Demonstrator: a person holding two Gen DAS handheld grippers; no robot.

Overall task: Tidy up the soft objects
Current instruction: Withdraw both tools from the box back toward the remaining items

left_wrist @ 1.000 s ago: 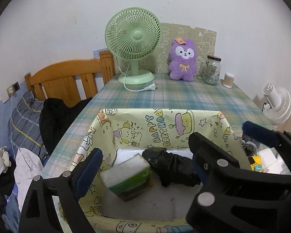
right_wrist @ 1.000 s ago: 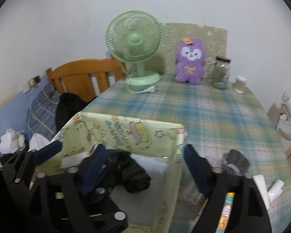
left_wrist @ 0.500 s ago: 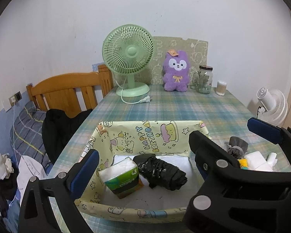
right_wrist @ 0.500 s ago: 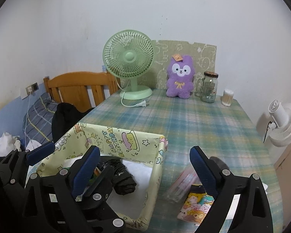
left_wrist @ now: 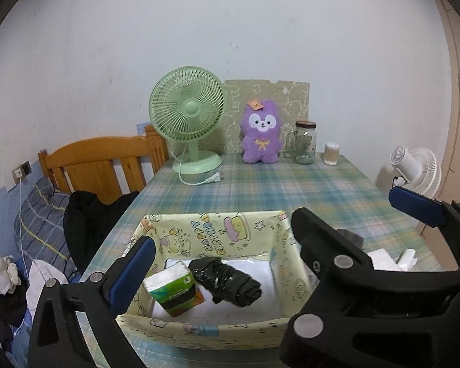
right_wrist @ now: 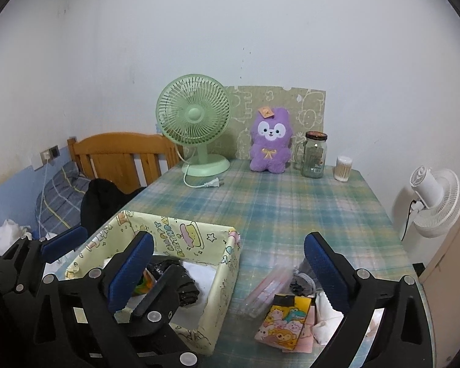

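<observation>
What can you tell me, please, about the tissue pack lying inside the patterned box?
The tissue pack is a soft plastic-wrapped block, white on top with a green and black printed band. It lies tilted in the left part of the patterned box, on its white floor, close beside the black bundle. No claw touches it.

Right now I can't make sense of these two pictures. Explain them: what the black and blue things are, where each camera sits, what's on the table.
Each picture comes from a camera on a hand-held gripper, looking along its fingers. The black arms with blue pads are the left gripper and the right gripper. The right gripper's jaws are opening; both hold nothing. On the plaid table stands a patterned box holding a tissue pack and a black bundle. Right of the box lie a cartoon-printed packet and other small items. At the back stand a green fan, a purple plush toy and a glass jar.
</observation>
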